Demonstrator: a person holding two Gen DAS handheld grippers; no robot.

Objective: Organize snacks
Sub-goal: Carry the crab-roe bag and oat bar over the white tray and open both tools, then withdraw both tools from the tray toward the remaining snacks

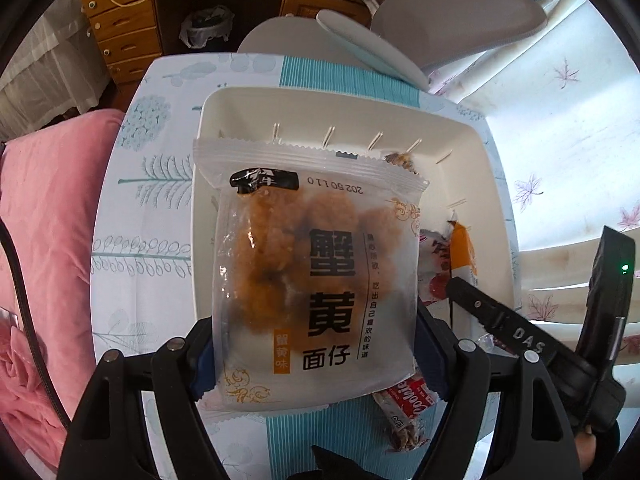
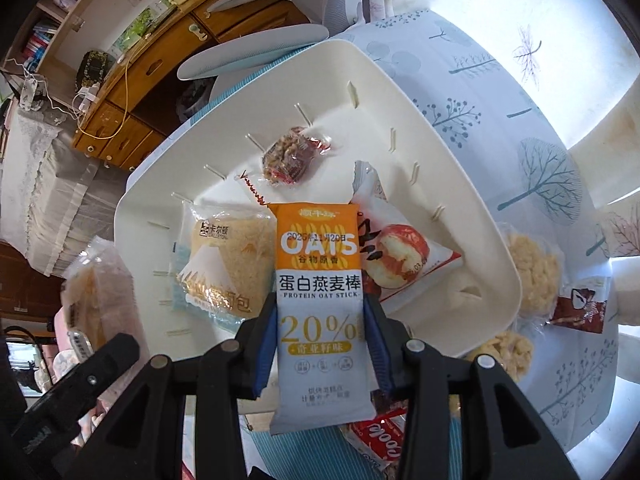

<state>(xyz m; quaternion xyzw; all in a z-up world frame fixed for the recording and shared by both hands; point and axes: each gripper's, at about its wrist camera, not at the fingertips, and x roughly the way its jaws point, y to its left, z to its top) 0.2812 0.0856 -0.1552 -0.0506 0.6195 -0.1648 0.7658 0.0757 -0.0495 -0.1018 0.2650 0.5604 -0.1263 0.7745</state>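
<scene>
Round table under a white cloth printed with teal trees (image 2: 500, 128), wooden drawer desk (image 1: 132, 28) behind, pink bedding (image 1: 52, 208) off the left edge in the left view, bright window side to the right.

Left gripper (image 1: 316, 364): jaws wide, blue pads clamped on both side edges of a translucent flat packet of orange crab-roe noodle snacks (image 1: 316, 272), held over the near left part of a cream square plastic tray with slotted walls (image 1: 304, 108). Packet covers most of the tray in this view; only the far wall and right strip are bare.

Right gripper (image 2: 320, 344): jaws narrower, pads pressing the sides of an orange-and-white protein oat stick pack (image 2: 318, 276), upright over the tray's near edge.

Right view alone shows the tray contents: bread in a clear wrapper (image 2: 228, 264) at left, clear-wrapped nut candy (image 2: 292, 158) near the far wall, white pouch with a red fruit picture (image 2: 396, 252) at right. Free floor remains in the far right corner. Outside the tray's right rim on the cloth: pale puffed-rice cakes in clear wrap (image 2: 534, 272), a brown sachet (image 2: 580, 304).

A red cookie wrapper (image 2: 380, 440) lies on the cloth just under the near rim, seen in both views. Left view also catches the right gripper's black body (image 1: 520, 328) close at right.
</scene>
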